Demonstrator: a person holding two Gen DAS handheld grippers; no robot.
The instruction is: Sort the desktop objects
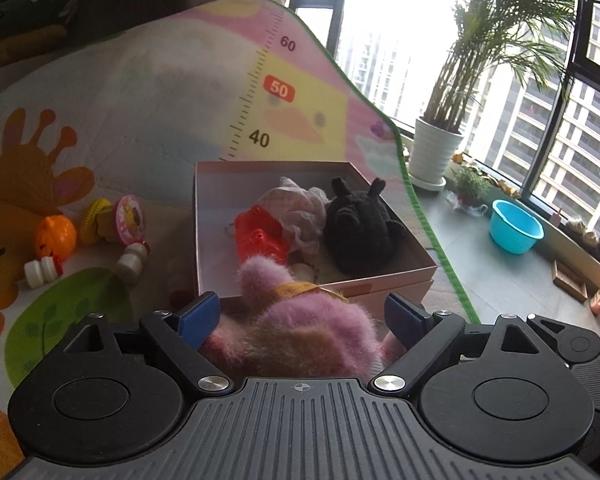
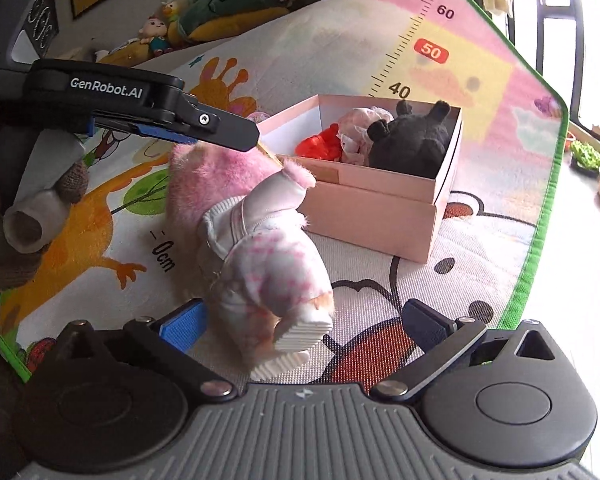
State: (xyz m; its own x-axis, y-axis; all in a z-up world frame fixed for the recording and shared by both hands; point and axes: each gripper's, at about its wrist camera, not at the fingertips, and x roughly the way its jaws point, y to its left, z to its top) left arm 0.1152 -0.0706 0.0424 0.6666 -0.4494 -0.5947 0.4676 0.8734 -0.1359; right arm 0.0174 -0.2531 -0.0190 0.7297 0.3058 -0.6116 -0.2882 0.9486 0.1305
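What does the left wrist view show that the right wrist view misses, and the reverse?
Left wrist only: small toys on the mat left of the box, a potted palm and a blue bowl by the window. Right wrist only: the doll's white outfit and shoes, and the left tool over its head. Both: the pink box holding a black plush, and the pink doll.

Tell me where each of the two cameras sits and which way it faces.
Left wrist: on the left gripper, angled down over the fluffy pink plush doll toward the pink cardboard box; its own open jaws show.
Right wrist: on the right gripper, looking down at the doll's white-clothed legs; its open jaws and the left gripper's black finger show.
Shared: doll, box, black plush toy, colourful cartoon play mat.
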